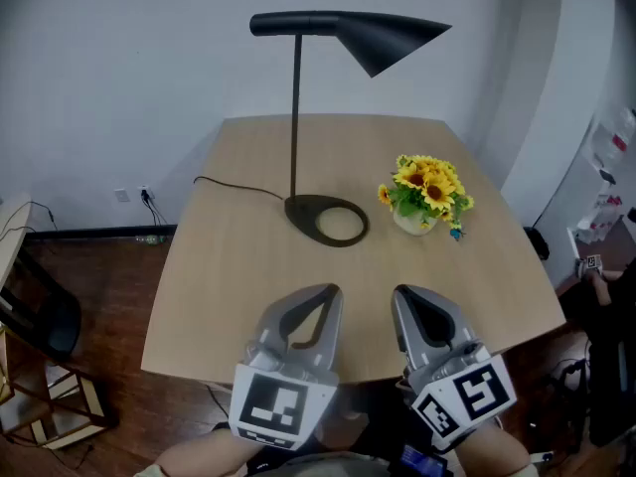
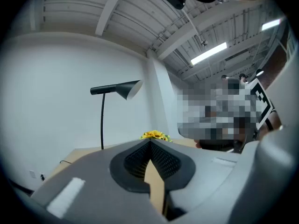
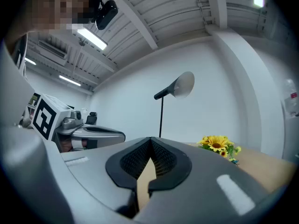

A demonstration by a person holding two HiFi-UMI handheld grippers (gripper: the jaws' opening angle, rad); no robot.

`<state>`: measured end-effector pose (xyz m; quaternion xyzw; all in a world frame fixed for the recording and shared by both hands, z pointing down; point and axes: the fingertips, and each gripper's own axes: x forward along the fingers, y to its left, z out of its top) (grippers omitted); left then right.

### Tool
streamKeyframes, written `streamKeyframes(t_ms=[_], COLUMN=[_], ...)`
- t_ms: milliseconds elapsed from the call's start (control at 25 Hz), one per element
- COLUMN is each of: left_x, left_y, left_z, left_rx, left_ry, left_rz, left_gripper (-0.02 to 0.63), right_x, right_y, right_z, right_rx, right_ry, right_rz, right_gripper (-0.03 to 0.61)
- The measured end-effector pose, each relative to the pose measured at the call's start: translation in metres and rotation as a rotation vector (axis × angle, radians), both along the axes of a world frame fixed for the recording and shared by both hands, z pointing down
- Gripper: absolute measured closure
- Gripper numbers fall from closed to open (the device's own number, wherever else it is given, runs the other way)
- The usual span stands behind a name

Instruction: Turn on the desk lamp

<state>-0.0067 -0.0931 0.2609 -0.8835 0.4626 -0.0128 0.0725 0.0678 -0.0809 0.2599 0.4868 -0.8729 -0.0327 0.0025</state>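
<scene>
Fingers of the left gripper (image 1: 331, 292) and right gripper (image 1: 400, 294) are clenched shut on nothing, side by side over the near edge of the surface (image 1: 219, 276). Farther off, well apart from both, stands the desk lamp (image 1: 295, 117), with sunflowers (image 1: 427, 189) to its right.

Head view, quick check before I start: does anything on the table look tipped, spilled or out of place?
Nothing stands out. The desk lamp stands upright on its ring base, its cord trailing off the table's left side, and the sunflower pot sits upright beside it. The left gripper and right gripper are shut and empty.
</scene>
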Motion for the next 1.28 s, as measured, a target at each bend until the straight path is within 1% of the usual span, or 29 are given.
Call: streamKeyframes(t_ms=[360, 800, 960, 1280], left_x=[-0.008, -0.023, -0.029, -0.039], left_y=[-0.035, -0.102, -0.13, -0.178], left_z=[-0.008, 0.018, 0.023, 0.035], left_rx=[-0.014, -0.091, -0.113, -0.132], left_ry=[0.006, -0.013, -0.022, -0.063], left_rz=[-0.015, -0.052, -0.05, -0.044], left_gripper=[0.62, 0.62, 0.62, 0.62], right_x=[-0.019, -0.032, -0.036, -0.043], right_y=[-0.045, -0.109, -0.132, -0.174], right_z=[-0.009, 0.001, 0.009, 0.031], right_rx=[-0.017, -0.041, -0.053, -0.086], right_ry=[0.003, 0.034, 0.045, 0.052], right_rz=[-0.015, -0.012, -0.009, -0.002], right_gripper=[0.58, 0.58, 0.58, 0.58])
